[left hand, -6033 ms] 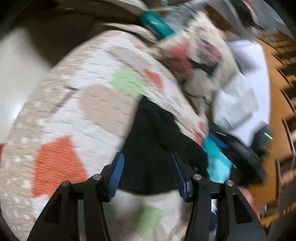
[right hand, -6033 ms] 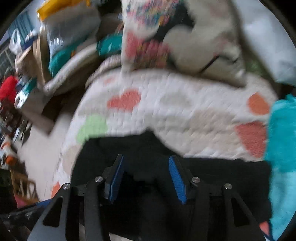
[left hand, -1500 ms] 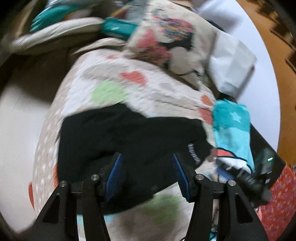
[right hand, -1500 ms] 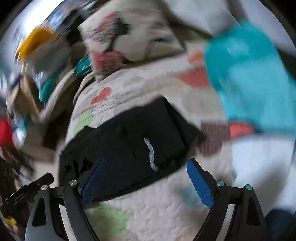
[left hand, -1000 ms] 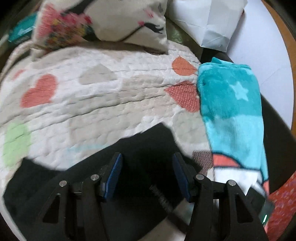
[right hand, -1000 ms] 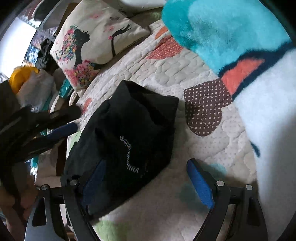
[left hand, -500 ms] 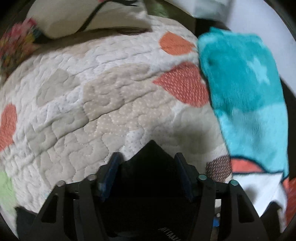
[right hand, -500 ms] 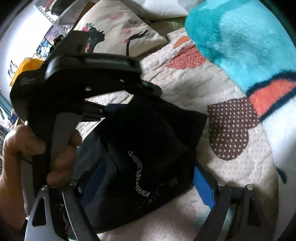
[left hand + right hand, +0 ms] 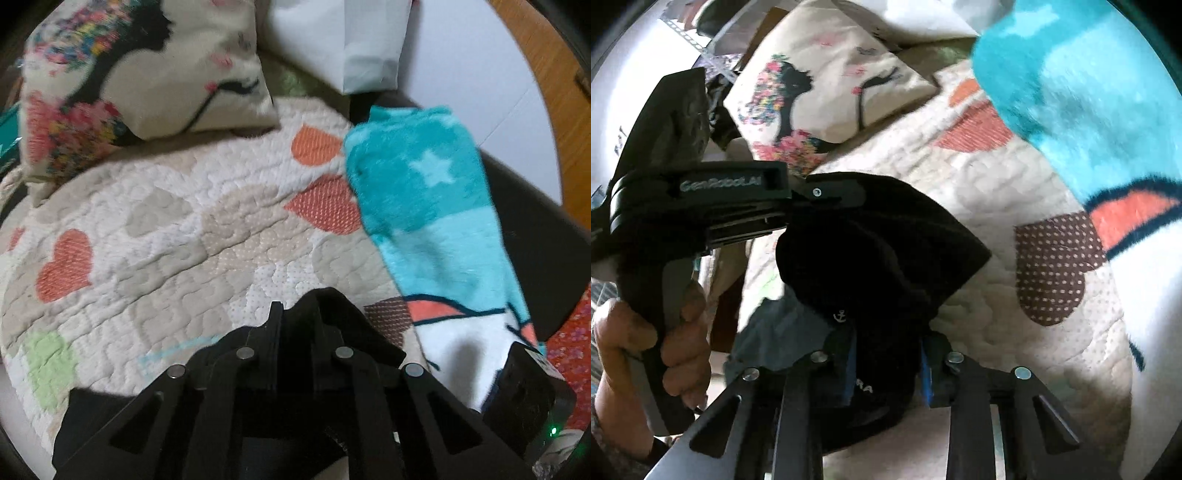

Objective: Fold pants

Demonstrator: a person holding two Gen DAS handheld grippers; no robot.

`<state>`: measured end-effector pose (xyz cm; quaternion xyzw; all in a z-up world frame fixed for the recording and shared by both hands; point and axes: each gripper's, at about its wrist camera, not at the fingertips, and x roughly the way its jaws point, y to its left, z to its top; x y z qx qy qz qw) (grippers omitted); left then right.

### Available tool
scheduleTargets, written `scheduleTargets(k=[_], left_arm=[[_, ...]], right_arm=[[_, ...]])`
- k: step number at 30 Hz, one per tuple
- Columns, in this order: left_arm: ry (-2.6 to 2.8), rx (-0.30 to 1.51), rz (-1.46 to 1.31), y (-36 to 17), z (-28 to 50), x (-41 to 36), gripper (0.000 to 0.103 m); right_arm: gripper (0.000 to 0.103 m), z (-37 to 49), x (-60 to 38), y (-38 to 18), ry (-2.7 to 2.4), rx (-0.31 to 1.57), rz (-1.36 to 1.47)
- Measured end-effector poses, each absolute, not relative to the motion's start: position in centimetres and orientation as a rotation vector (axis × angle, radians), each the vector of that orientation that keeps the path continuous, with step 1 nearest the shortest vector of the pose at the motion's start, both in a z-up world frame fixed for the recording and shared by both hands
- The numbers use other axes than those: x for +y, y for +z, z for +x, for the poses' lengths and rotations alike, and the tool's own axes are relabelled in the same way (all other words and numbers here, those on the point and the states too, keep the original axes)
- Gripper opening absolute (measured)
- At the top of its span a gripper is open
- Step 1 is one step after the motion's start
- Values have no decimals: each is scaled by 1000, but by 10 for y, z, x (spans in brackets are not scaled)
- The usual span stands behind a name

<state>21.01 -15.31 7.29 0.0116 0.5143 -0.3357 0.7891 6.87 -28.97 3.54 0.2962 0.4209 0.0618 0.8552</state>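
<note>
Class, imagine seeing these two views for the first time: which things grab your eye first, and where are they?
The black pants bunch at the centre on the heart-patterned quilt, pinched by both the left gripper and the right gripper. A bright teal star blanket lies along the quilt's right side, and a floral silhouette pillow sits at the back left.

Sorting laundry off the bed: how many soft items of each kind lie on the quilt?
Pants: 1
Pillow: 1
Teal blanket: 1
Total: 3, all on the quilt. Both grippers, left and right, are shut on the pants.
</note>
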Motion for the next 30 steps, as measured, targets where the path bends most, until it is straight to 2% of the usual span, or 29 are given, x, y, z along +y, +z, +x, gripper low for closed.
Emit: scheduleTargets(k=[7, 13, 18, 26, 28, 29, 30], left_arm=[[-709, 1032, -148, 103, 186, -78, 11], [-638, 984, -375, 107, 156, 22, 11], [-538, 994, -527, 79, 138, 101, 11], [-336, 1034, -645, 31, 117, 181, 11], [-275, 1068, -696, 15, 117, 198, 11], [-261, 1090, -736, 6, 116, 205, 14], [-245, 1102, -760, 2, 114, 209, 22]], right_arm=[[24, 49, -250, 75, 232, 846, 496], [24, 32, -196, 97, 362, 860, 405], [24, 32, -124, 96, 506, 932, 283], [23, 31, -31, 56, 615, 1061, 97], [26, 34, -19, 47, 623, 1082, 71], [27, 35, -15, 43, 628, 1093, 67], [28, 34, -13, 40, 636, 1102, 63]])
